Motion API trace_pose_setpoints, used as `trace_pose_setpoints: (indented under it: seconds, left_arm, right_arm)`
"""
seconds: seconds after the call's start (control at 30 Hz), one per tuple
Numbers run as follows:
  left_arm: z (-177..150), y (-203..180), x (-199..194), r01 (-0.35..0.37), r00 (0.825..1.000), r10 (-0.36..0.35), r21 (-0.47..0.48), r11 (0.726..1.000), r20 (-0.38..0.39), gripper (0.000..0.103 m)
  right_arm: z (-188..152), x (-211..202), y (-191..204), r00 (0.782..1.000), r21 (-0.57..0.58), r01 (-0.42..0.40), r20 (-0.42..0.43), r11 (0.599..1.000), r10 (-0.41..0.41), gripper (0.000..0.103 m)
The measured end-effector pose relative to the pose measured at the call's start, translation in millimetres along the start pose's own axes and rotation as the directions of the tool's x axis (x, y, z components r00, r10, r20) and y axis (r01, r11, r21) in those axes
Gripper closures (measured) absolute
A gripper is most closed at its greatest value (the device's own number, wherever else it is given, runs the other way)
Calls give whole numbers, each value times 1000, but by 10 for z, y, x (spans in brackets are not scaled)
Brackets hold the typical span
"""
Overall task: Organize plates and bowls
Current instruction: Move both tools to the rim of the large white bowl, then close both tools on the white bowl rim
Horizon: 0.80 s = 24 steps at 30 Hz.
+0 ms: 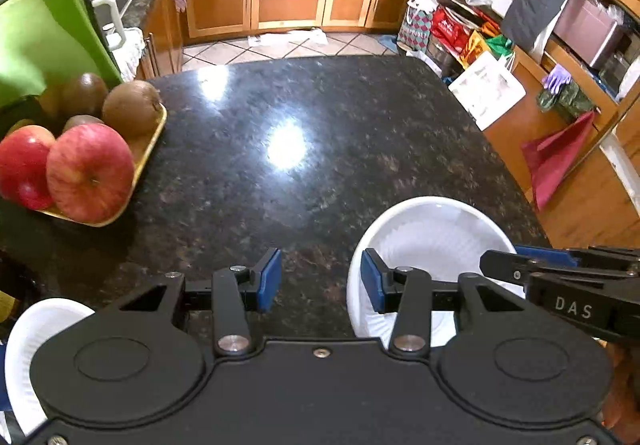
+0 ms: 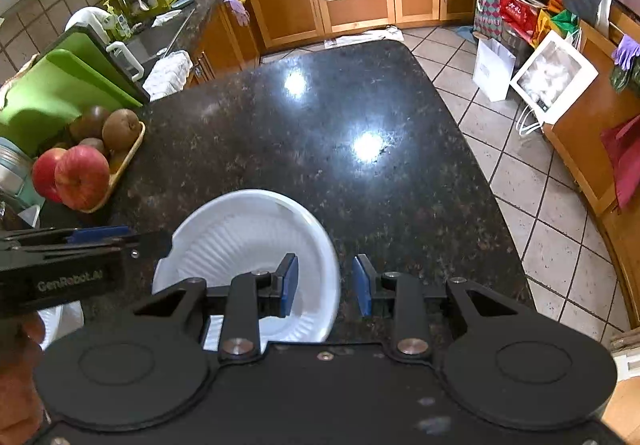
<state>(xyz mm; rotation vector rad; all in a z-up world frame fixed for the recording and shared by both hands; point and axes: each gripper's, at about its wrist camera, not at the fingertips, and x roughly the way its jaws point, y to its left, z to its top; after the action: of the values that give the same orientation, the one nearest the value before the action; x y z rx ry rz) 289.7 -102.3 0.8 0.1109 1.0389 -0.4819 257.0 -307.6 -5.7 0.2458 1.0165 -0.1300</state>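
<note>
Looks like mid-sort: the white ribbed paper plate (image 2: 248, 245) sits on the black speckled granite counter (image 2: 320, 133). Right gripper (image 2: 325, 281) straddles its rim, jaws apart; left gripper (image 1: 320, 279) hangs beside, gaping, empty. Next move probably means pinching that rim.

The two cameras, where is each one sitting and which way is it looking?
Left wrist: on the left gripper, looking down along open blue fingers at the dark countertop; the right gripper pokes in.
Right wrist: on the right gripper, over the white plate's edge; the left gripper shows.
Shared: plate, countertop, fruit tray.
</note>
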Motion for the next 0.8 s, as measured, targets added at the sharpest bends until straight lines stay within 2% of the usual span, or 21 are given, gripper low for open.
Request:
trace_pose_setpoints:
  seconds: [0.8]
  left_arm:
    - [-107, -200, 274, -9, 993, 14, 44, 999, -116, 54]
  right_arm:
    - [-64, 188, -33, 997, -20, 26, -72, 999, -27, 73]
